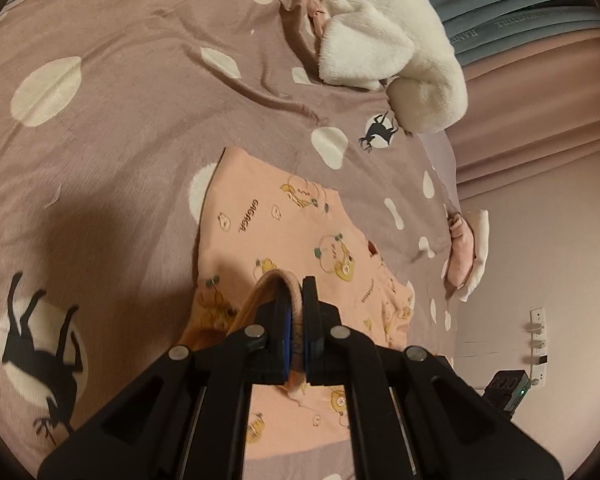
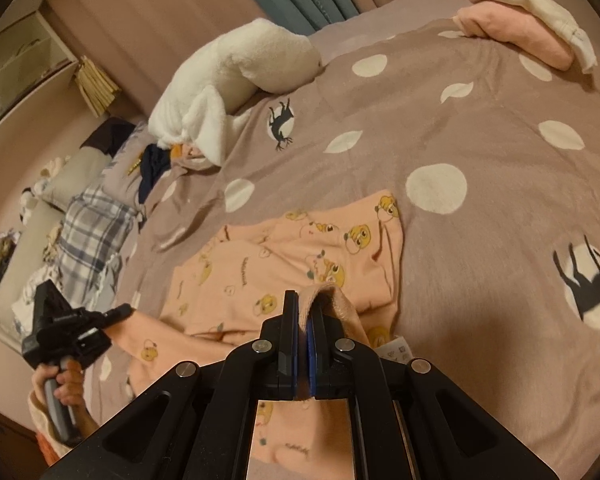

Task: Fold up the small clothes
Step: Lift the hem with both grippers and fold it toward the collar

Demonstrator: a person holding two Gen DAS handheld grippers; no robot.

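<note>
with both grippers (image 1: pixel 296 292) (image 2: pixel 305 304) pinching the peach bear-print cotton garment's ribbed hem (image 1: pixel 276 280), we risk an uneven pull skewing the fold.

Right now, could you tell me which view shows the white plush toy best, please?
The right wrist view: the plush toy lies whole on the bedspread, with nothing hiding its outline. The left wrist view shows it larger at the top, but the picture's edge cuts it off.

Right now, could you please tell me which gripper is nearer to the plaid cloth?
Left. The left gripper grips the pink garment close by the plaid cloth; the right gripper grips the same garment farther across the bed, away from it.
</note>
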